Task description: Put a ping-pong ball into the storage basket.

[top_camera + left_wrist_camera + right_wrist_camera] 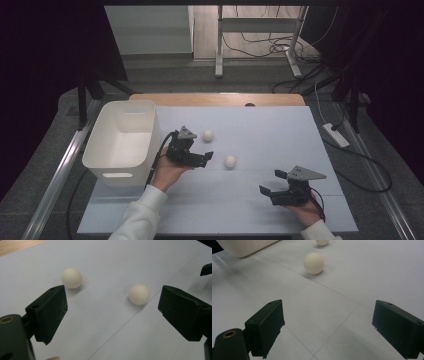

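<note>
I am holding the left gripper with jaws spread wide, empty, between two small white balls on the table: far ball, near ball. They look light, hard, prone to rolling; I'd pinch across the middle. The right gripper is gaping too. The white bin appears empty.

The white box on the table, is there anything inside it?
The white box looks empty in the high view: its pale floor and far wall show bare. The strip of floor right behind its near wall is hidden. Both balls, and, lie outside on the table.
</note>
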The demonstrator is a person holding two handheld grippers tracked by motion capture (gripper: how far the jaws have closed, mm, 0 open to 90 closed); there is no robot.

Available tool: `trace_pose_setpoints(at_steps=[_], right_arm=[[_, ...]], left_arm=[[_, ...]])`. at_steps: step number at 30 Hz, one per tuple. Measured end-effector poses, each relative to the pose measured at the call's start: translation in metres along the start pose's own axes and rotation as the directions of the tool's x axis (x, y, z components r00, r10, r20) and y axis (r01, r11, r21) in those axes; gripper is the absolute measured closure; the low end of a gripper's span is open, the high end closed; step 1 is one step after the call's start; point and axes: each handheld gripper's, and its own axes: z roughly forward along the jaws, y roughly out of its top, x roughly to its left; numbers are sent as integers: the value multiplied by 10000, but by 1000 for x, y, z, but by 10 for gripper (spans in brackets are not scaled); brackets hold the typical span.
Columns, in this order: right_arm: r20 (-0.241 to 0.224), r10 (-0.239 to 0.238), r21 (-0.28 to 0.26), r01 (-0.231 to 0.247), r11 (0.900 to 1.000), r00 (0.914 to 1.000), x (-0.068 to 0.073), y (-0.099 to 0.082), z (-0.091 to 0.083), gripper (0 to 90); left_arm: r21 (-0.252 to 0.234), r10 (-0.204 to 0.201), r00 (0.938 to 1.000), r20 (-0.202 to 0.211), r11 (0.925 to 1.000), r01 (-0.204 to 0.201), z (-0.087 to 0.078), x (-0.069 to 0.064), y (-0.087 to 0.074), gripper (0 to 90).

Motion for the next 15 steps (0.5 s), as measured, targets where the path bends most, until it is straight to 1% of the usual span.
trace_pose_setpoints(at_steps=[15], right_arm=[[32,-35,11,35,10000,10000,-1,0,0,103]], left_arm=[[181,107,9998,-185,9998,-103,10,4,17,99]])
